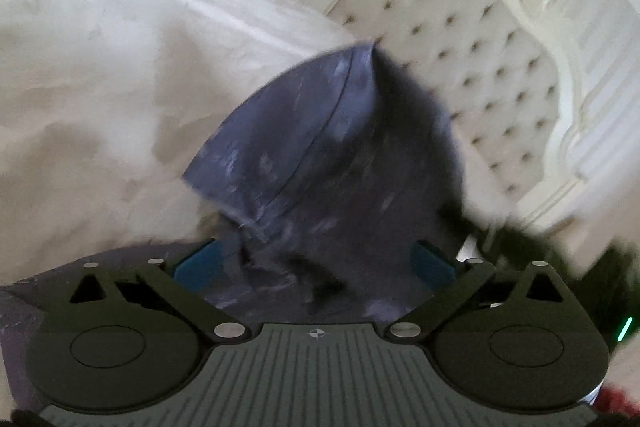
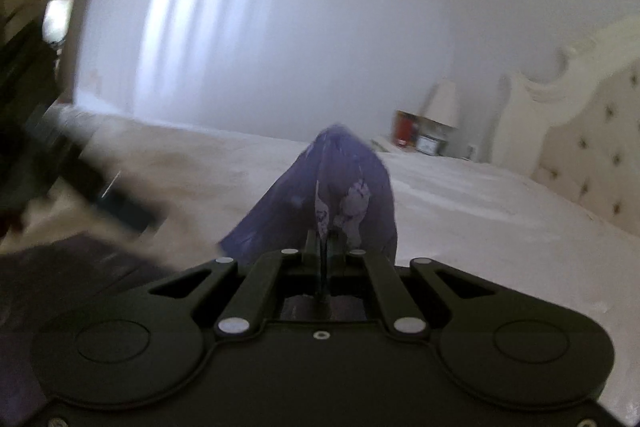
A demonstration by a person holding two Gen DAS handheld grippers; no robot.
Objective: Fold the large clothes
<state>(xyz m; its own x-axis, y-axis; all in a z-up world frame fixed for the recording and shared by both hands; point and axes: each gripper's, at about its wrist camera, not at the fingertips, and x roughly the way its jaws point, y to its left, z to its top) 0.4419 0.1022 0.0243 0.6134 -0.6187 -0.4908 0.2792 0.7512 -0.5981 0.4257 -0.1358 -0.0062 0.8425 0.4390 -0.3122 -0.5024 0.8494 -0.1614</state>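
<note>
Right hand-held gripper (image 2: 322,247) clenched on purple garment (image 2: 340,183), left hand-held gripper (image 1: 314,259) released, white bed (image 2: 460,203), tufted headboard (image 1: 480,75).

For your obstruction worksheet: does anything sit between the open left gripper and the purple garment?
Nothing visible does. The purple garment lies directly between the spread fingers of the left gripper, which is not closed on it. The right gripper already pinches it.

Soft, even daylight fills both views; pale streaks fall on the far wall (image 2: 224,27). Both are smeared by motion blur, heaviest on the purple cloth (image 1: 320,147) and at the left edge. Fisheye bending curves the headboard (image 1: 500,47); corners go dark.
</note>
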